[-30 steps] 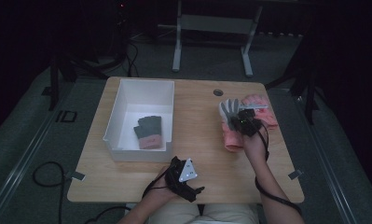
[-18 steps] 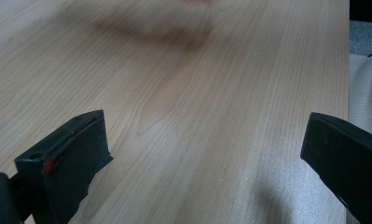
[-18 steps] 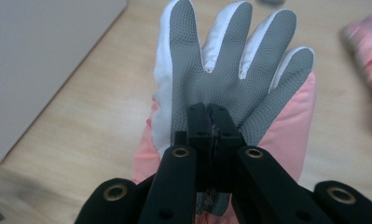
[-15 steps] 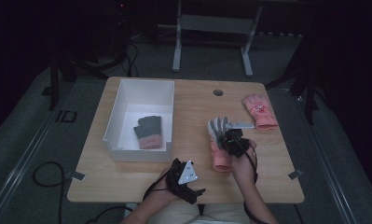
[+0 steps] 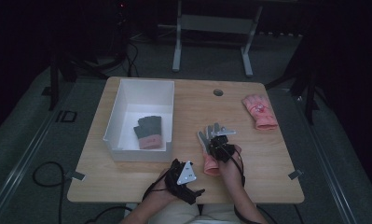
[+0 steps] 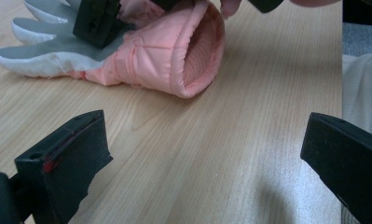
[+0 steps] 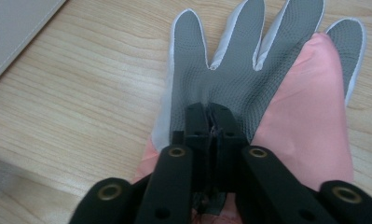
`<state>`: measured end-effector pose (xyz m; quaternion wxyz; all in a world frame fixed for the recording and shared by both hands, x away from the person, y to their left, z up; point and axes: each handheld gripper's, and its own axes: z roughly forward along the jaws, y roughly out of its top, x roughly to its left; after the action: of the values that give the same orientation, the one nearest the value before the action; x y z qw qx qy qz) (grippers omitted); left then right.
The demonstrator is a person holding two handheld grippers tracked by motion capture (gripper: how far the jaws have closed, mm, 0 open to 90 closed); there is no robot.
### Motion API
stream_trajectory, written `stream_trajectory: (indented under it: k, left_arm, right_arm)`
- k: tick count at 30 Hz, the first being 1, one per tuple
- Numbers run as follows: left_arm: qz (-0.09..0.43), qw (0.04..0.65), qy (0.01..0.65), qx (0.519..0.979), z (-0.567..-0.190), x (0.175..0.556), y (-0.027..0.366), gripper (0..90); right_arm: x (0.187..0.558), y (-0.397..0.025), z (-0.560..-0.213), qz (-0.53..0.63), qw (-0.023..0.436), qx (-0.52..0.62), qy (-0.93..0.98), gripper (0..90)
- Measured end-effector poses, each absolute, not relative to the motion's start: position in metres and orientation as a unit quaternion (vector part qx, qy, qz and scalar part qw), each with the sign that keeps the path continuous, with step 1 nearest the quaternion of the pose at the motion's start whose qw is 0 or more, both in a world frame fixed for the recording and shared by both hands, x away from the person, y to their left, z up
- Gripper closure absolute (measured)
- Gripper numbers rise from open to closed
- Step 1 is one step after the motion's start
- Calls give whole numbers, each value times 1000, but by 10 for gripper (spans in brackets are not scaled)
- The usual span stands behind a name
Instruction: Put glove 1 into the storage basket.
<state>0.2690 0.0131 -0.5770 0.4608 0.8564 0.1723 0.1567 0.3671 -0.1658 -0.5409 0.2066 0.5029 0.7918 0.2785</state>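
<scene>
High view: right tongs [image 5: 219, 145] clamped on pink glove [image 5: 211, 158], palm up on worktop [image 5: 267, 158]. Left tongs [image 5: 193, 192] apart, empty, near front edge.

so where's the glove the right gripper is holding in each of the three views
High view: the glove lies low centre on the table, under the right gripper.
Left gripper view: top left, open cuff towards the camera.
Right gripper view: centre, grey palm up, pinched.
Shared landmark: the wooden tabletop.
</scene>
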Motion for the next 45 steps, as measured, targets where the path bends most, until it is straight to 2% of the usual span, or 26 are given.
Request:
stream_trajectory:
  k: [7,8,13,18,25,31,32,37,45]
  left_arm:
    - [157,464,181,853,-577,270,14,7]
    - [157,464,181,853,-577,270,14,7]
    - [155,469,179,851,-576,269,15,7]
    - [154,469,183,850,-576,270,14,7]
    - [155,468,181,851,-576,270,14,7]
    - [153,469,181,851,-576,270,14,7]
    - [153,468,179,852,-575,270,14,7]
    - [151,473,175,850,-574,268,16,7]
    - [148,466,168,856,-575,266,14,7]
  right_arm:
    - [362,-175,-519,311,200,492,788,741]
    - [361,-186,-505,332,203,491,779,714]
    - [369,-231,-485,340,250,493,761,700]
    - [390,-285,-481,319,281,521,740,687]
    - [424,-336,-483,325,290,540,720,679]
    - [452,-352,-488,325,290,544,717,664]
    - [465,-357,-488,323,288,554,711,636]
    - [487,-365,-485,329,293,563,700,577]
    - [535,-377,-494,306,281,581,700,555]
